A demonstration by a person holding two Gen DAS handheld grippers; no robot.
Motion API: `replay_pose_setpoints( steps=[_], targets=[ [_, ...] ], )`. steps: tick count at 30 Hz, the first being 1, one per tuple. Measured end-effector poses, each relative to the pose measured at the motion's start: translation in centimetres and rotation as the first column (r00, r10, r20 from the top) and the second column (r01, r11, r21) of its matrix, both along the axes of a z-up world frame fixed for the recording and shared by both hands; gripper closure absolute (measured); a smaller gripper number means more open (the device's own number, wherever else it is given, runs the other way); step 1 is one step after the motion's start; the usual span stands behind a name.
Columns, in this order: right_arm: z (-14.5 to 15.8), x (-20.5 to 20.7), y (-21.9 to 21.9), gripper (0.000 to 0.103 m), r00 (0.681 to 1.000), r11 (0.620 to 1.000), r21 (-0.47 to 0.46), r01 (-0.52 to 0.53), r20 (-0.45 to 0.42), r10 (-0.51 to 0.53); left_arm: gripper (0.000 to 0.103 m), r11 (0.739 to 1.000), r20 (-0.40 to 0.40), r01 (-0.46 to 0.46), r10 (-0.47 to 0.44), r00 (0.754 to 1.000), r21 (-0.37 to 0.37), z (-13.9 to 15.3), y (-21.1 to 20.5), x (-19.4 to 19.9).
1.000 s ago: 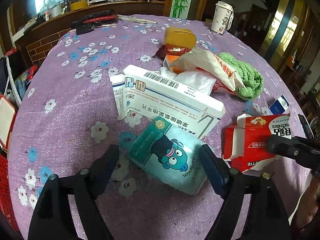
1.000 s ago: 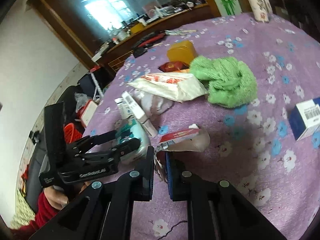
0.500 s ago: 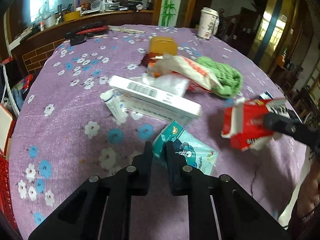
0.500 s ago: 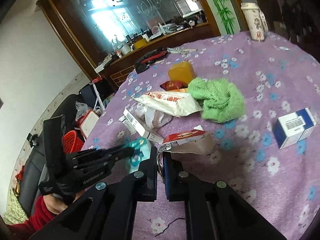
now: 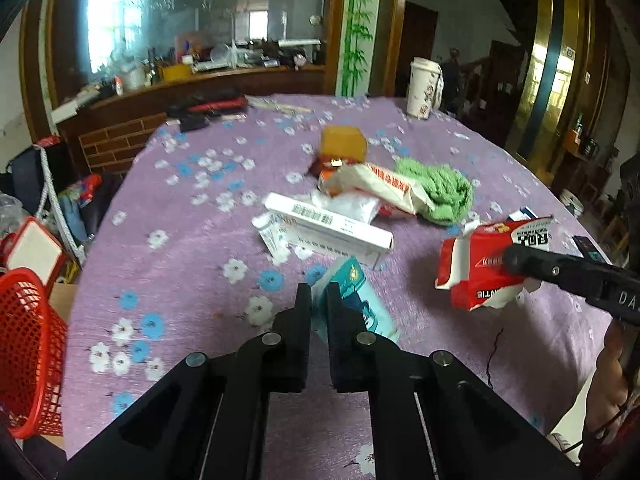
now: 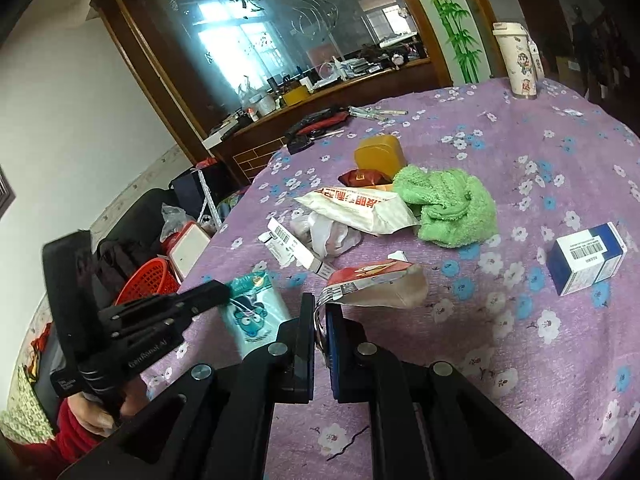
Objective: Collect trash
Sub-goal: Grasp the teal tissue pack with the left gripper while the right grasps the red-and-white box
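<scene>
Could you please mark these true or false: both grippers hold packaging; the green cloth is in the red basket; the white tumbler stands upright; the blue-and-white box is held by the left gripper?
1. Both grippers hold packaging. True: the left gripper pinches the teal packet, the right gripper the red packet.
2. False: the green cloth lies on the table; the red basket stands beside it.
3. The white tumbler stands upright. True.
4. False: the blue-and-white box lies untouched on the table.

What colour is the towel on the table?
Green; the towel shows best in the right wrist view.
</scene>
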State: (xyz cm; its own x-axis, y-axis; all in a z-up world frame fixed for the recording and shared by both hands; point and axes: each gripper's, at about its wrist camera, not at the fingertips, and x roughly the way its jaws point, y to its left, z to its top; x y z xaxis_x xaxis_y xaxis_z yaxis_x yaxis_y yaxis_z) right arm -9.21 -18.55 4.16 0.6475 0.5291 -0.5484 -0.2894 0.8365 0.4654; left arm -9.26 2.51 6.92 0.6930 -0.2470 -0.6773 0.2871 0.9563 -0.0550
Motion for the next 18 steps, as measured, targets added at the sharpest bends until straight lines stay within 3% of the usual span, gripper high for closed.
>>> replay_pose_setpoints(
  steps=[4, 7, 9, 11, 12, 18],
  targets=[
    [0.2, -0.5, 0.4, 0.097, 1.0, 1.0, -0.011, -0.003, 0.008, 0.003, 0.1, 1.0, 0.022, 0.007, -0.007, 1.0, 0.012, 0.4, 0.1, -0.5],
    [0.4, -0.7, 0.9, 0.097, 1.0, 0.999, -0.033, -0.001, 0.015, 0.001, 0.1, 0.999, -0.005, 0.039, -0.039, 0.999, 0.021, -0.2, -0.1, -0.4],
    [0.3, -0.8, 1.1, 0.097, 1.0, 0.999, -0.04, -0.003, 0.017, 0.004, 0.087, 0.999, -0.01, 0.025, -0.025, 1.0, 0.043, -0.5, -0.1, -0.7],
    [0.3, -0.8, 1.2, 0.097, 1.0, 0.999, -0.04, -0.009, 0.015, 0.01, 0.031, 0.999, -0.051, 0.032, -0.032, 0.998, 0.003, -1.0, 0.2, -0.6],
    [0.3, -0.9, 1.3, 0.097, 1.0, 0.999, -0.042, -0.008, 0.015, 0.009, 0.022, 1.0, -0.064, 0.016, -0.017, 0.998, -0.011, -1.2, 0.5, -0.6],
    [0.5, -1.0, 0.8, 0.097, 1.0, 1.0, -0.028, -0.011, 0.026, 0.011, 0.019, 0.995, -0.191, -0.072, 0.058, 0.98, -0.067, -3.0, 1.3, 0.0]
  ],
)
